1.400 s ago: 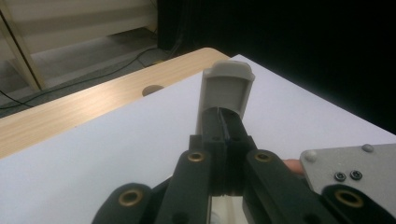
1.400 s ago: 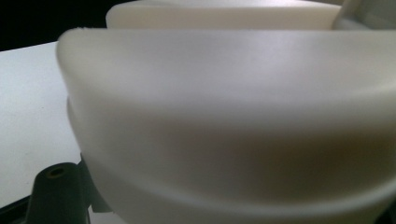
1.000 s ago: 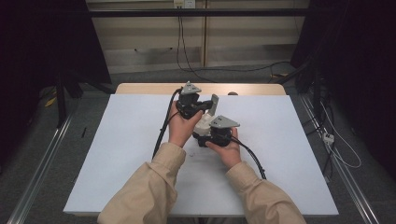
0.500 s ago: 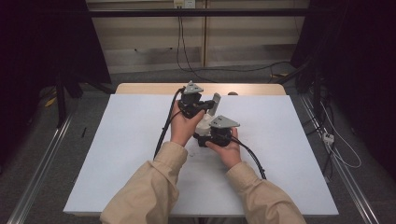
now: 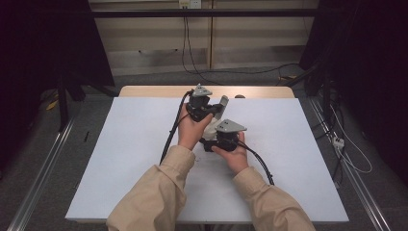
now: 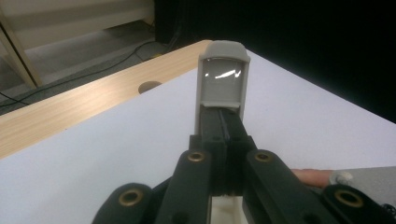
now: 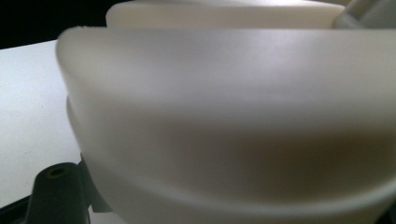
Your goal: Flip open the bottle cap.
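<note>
The white table top (image 5: 120, 163) lies bare toward its left, right and near edges; a pale wooden strip (image 5: 144, 91) runs along its far edge, dark curtains around. Mid-surface, the left gripper (image 5: 211, 108) has its jaws closed on a grey flat lid-like piece (image 6: 222, 77). Touching the right gripper (image 5: 214, 139), a cream rounded plastic container (image 7: 233, 116) stands; its grip I cannot tell.

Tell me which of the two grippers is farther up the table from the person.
The left gripper: it sits nearer the table's wooden far edge, pinching a grey flip cap. The right gripper sits lower, closer to the person.
</note>
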### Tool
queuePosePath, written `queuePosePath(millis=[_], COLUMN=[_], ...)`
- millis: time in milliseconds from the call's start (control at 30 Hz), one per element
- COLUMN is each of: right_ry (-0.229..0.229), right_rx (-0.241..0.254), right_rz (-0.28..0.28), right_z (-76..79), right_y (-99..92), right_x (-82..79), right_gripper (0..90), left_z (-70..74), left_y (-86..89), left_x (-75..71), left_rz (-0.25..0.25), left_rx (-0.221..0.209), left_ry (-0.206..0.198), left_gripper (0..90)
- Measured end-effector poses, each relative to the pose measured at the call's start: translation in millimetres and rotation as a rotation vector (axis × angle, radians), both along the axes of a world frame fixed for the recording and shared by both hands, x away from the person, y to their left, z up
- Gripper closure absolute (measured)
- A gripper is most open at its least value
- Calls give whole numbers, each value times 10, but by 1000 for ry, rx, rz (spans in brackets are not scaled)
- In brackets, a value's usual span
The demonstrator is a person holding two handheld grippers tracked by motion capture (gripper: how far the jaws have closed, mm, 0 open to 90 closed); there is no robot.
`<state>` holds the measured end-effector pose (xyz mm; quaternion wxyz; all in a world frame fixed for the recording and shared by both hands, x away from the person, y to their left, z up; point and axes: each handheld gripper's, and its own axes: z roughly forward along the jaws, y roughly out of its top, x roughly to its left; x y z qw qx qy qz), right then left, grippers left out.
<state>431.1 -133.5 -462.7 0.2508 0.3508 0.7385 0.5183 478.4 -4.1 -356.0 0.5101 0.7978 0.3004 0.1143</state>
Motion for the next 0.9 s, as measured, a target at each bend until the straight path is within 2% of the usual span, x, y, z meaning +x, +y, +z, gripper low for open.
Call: queuePosePath(millis=[767,900], right_ry=[6,5], right_rx=[7,5], right_rz=[-2,-2], right_z=[-1,-1], right_y=[-7,-5], right_x=[5,4], right_gripper=[187,187], left_z=[-46,-53], left_y=[-19,-17], left_x=[41,47], left_rz=[-2,-8], left_rx=[-3,9], left_ry=[4,3], left_gripper=[900,900])
